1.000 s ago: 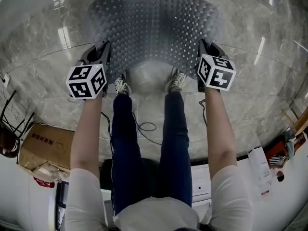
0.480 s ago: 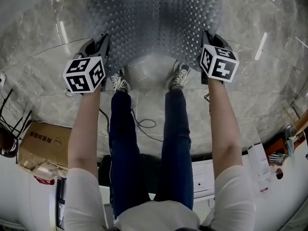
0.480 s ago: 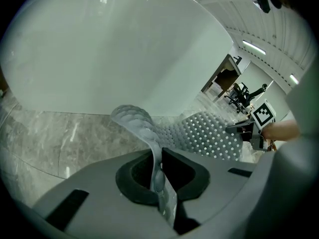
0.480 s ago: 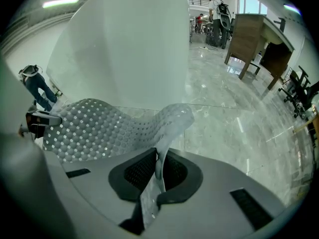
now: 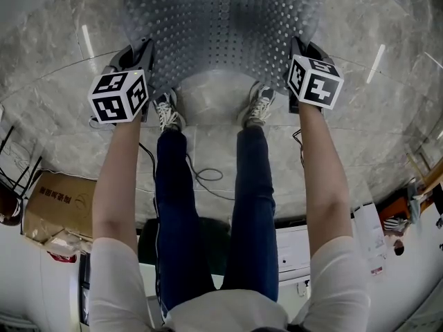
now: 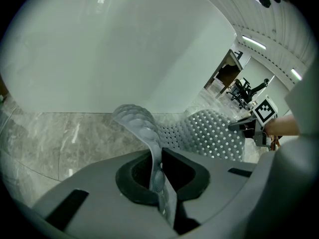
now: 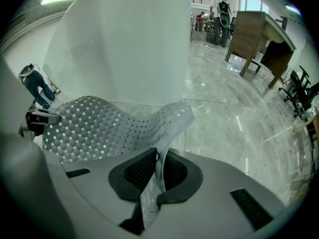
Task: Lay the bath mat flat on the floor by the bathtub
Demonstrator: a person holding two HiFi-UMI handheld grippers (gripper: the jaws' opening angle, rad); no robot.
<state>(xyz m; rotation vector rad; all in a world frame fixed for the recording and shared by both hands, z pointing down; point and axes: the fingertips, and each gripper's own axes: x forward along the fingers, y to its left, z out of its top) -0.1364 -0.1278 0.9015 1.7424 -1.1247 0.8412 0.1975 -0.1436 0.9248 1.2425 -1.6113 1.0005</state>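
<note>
Mat point(image 5: 221, 26) before shoes point(image 5: 166, 113) (bathtub point(image 6: 124, 49) beyond)

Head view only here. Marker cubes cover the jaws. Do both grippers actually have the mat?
Observer: Yes for left. The left gripper is shut on an edge of the bath mat, which curls up between its pads.
Operator: Right?
Observer: The right gripper is shut on the mat's other side, a thin strip pinched between its pads.
Operator: What's past the mat?
Observer: The white bathtub wall rises just behind it.
</note>
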